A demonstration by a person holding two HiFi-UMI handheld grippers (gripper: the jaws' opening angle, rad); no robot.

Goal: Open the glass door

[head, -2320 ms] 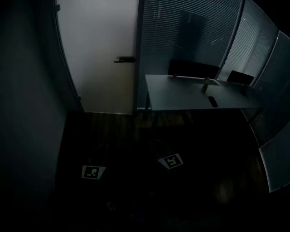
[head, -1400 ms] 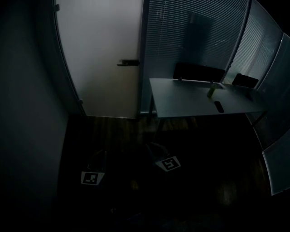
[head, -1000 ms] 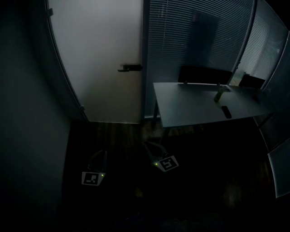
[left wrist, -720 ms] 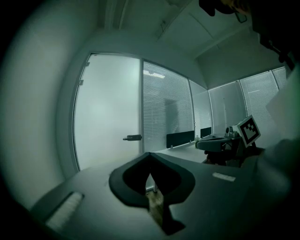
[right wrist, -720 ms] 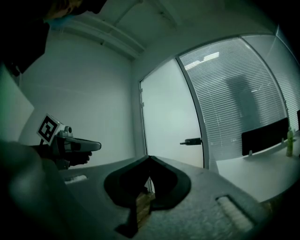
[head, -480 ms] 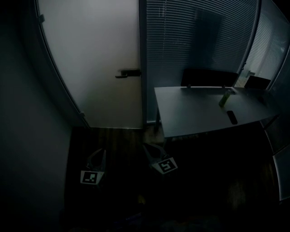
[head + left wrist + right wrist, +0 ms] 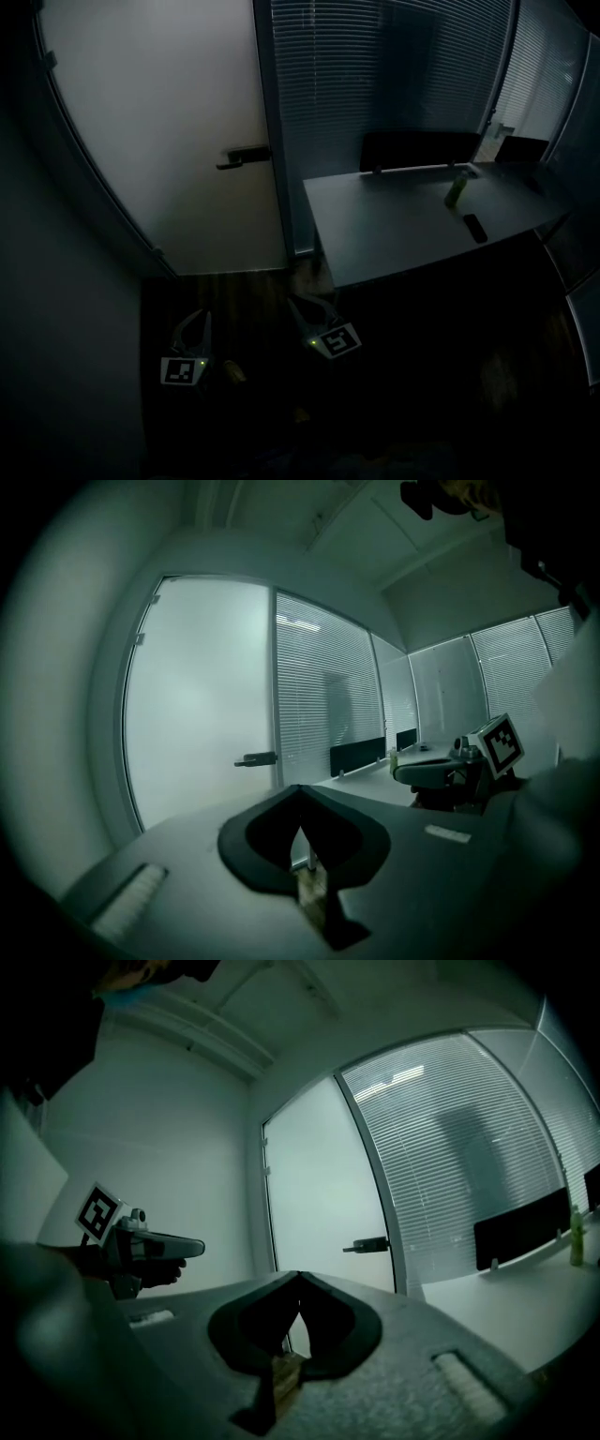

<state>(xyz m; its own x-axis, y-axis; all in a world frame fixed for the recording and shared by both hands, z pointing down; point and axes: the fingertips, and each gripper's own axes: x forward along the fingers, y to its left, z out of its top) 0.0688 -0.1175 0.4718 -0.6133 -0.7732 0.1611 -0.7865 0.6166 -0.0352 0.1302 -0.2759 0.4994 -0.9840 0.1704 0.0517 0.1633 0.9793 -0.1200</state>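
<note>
In a dim office, the frosted glass door [image 7: 159, 141] is standing closed, its handle [image 7: 242, 157] at the right edge. A bottle [image 7: 455, 190] is sitting on the surface [image 7: 394, 234]. The left gripper [image 7: 194, 317] and right gripper [image 7: 300, 305] are hovering low, jaws clenched, empty.

A grey table [image 7: 394, 225] stands on the right. A green bottle [image 7: 455, 190] stands upright near its far edge, and a small flat black thing [image 7: 475, 228] lies near it. A long black panel [image 7: 419, 150] stands along the far edge, with blinds [image 7: 375, 75] behind. The floor [image 7: 244, 291] is dark wood
</note>
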